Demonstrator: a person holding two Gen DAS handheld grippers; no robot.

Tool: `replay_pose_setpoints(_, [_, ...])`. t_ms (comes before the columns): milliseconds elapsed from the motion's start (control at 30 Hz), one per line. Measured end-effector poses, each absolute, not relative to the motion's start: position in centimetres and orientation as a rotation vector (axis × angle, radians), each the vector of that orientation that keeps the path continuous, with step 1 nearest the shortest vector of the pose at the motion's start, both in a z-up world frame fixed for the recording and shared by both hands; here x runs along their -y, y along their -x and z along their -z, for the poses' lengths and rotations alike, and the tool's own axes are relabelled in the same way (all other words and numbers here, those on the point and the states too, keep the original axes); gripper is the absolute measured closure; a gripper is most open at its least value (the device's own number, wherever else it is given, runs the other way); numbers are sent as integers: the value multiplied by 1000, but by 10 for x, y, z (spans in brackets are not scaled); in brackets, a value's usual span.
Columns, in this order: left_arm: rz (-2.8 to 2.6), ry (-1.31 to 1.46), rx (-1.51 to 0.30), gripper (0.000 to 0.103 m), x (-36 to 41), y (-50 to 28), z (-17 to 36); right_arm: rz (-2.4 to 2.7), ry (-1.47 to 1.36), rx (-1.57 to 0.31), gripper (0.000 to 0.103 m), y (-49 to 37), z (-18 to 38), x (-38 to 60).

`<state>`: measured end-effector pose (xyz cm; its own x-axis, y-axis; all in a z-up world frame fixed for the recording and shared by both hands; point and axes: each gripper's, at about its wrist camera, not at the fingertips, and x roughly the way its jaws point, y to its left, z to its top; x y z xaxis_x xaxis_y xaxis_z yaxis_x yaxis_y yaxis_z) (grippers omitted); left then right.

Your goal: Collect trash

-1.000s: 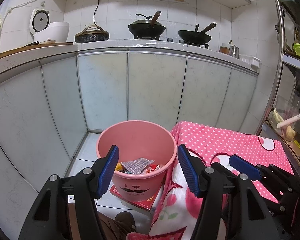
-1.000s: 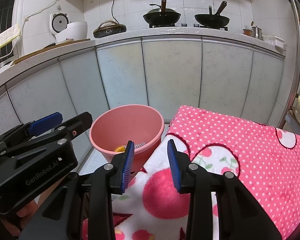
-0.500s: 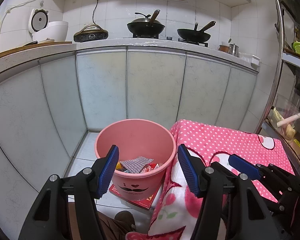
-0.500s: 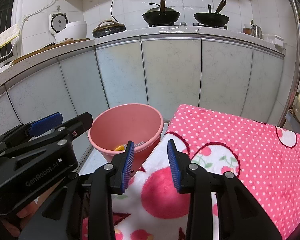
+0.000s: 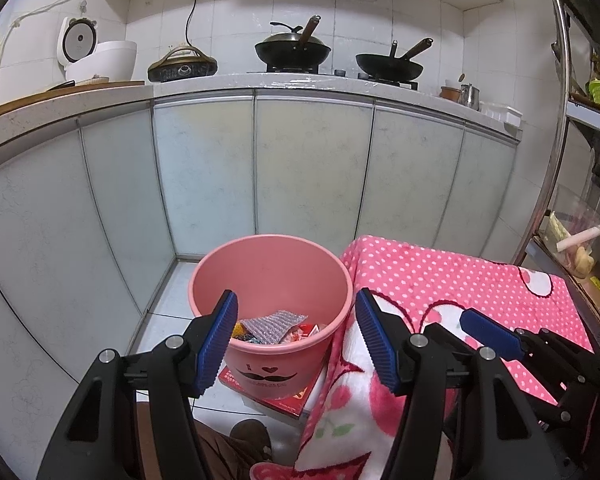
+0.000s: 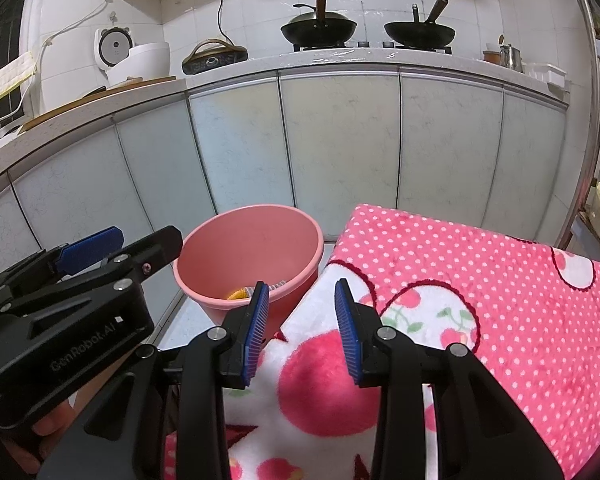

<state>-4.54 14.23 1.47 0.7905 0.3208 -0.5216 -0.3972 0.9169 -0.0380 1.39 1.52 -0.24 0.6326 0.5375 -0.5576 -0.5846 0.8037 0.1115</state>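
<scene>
The left gripper (image 5: 296, 340) hovers with jaws apart and empty over the near rim of the pink bin (image 5: 271, 280), which holds wrappers (image 5: 274, 324). To its right, the right gripper (image 6: 302, 330), also parted and empty, hangs above the pink dotted blanket (image 6: 480, 280) beside the bin.

White wall tiles (image 5: 236, 16) are gleaming above a pale stone counter (image 5: 204, 82). Frosted cabinet doors (image 5: 312, 168) are lining its front, and light floor tiles (image 5: 168, 300) are showing below them.
</scene>
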Motion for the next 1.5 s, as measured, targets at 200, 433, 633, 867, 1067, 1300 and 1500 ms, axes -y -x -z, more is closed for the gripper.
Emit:
replay_pose_setpoints(200, [-382,143,-537,43,-140,43,-14,-638,76,-617,68,-16,3,-14])
replay_pose_setpoints(433, [-360,151,-567,43,-137,33,-9,-620,65,-635,68,-22,6,-8])
replay_pose_setpoints(633, [-301,155,-617,43,-131,16,1,-571,68,-668,68,-30,16,12])
replay_pose_setpoints(867, [-191,130,-706,43,-103,-18,25,-438,56,-716,68,-52,31,73])
replay_pose_setpoints(1067, [-107,82,-788,43,-72,-54,52,-274,56,-773,68,-76,44,150])
replay_pose_setpoints(1300, [-105,53,-870,43,-53,-95,85,-123,20,-863,68,-109,65,231])
replay_pose_setpoints(1500, [-119,47,-923,42,-50,-112,110,-75,-5,-910,68,-124,83,264])
